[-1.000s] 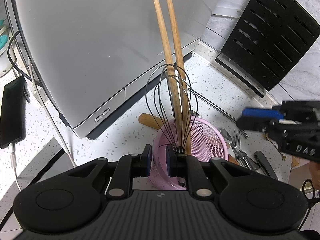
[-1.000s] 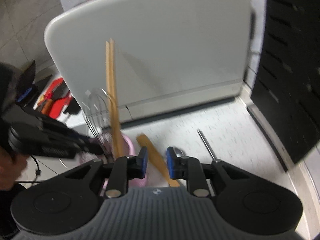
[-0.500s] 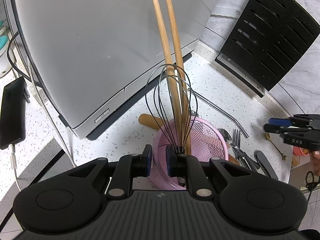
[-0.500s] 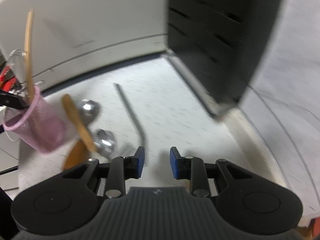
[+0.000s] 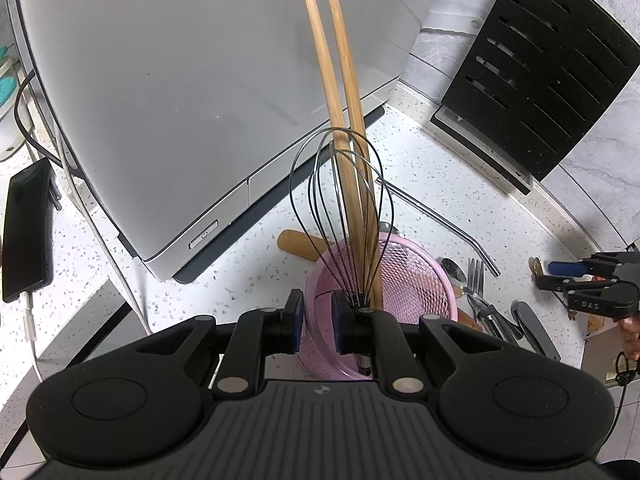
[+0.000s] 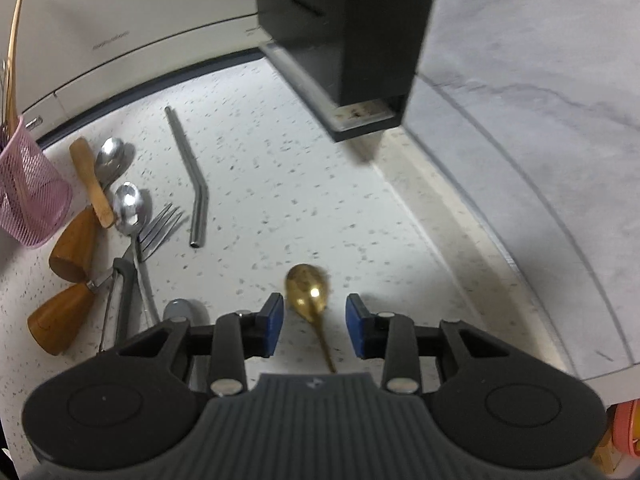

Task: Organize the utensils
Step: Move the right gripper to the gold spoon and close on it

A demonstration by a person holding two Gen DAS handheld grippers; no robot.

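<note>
From the left wrist, the left gripper (image 5: 317, 322) pinches the rim of the pink basket (image 5: 416, 276), unmoved, with whisk (image 5: 340, 216) and chopsticks (image 5: 340, 92) inside. From the right wrist, the right gripper (image 6: 314, 330) has swung away from the basket; its opening fingers now straddle the gold spoon (image 6: 307, 286) on the counter (image 6: 280, 168), probably the next pick.
</note>
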